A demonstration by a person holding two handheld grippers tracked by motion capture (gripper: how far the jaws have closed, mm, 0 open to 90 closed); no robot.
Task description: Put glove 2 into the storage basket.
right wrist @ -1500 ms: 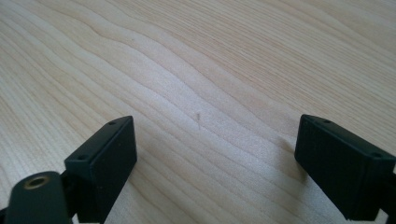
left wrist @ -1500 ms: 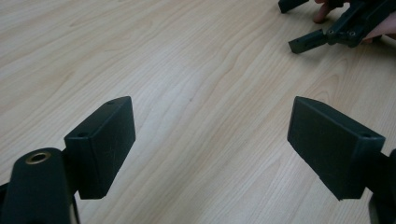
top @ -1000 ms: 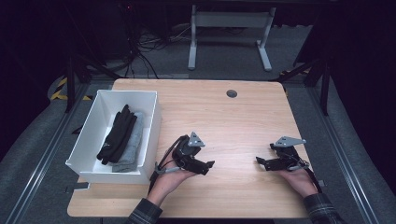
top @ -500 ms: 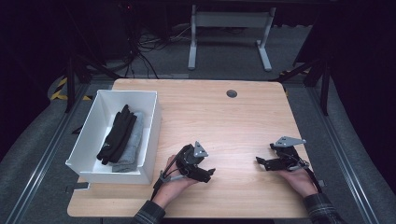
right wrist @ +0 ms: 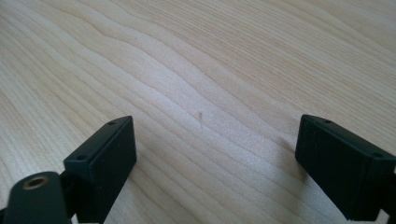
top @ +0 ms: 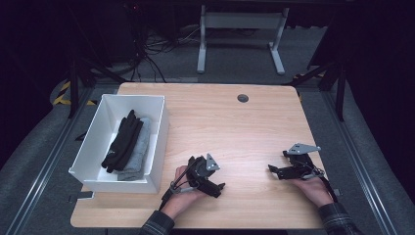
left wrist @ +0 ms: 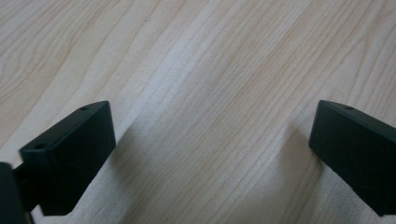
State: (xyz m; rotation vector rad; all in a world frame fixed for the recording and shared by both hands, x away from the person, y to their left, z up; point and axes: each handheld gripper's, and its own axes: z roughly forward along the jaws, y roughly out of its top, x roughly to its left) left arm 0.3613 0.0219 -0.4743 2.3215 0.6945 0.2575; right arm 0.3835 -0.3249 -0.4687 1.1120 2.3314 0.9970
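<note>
Left gripper (top: 219,187): lower centre of the high view, low over the table (top: 235,122); jaws stand wide apart and have just been opening further, with bare wood grain between them in the left gripper view (left wrist: 210,154). Nothing held.
Right gripper (top: 272,170): lower right of the high view, resting low on the table; jaws wide apart, empty, bare wood between them in the right gripper view (right wrist: 215,158).
Nearest things: black gloves (top: 123,141) on a grey folded cloth (top: 137,154), both inside the white bin (top: 159,132) at centre left, just left of the left gripper.
Handling, judged: gloves look soft, light, limp; they will sag and drape once lifted, no breakage risk. Knit surface should give the pads good friction.
Where to hold, judged: pinch across the bunched middle of the pile, or the cuff end nearest the bin's front wall, taking enough thickness that the fabric does not slip out.
Caution: the grey cloth may cling and ride up with the gloves.
</note>
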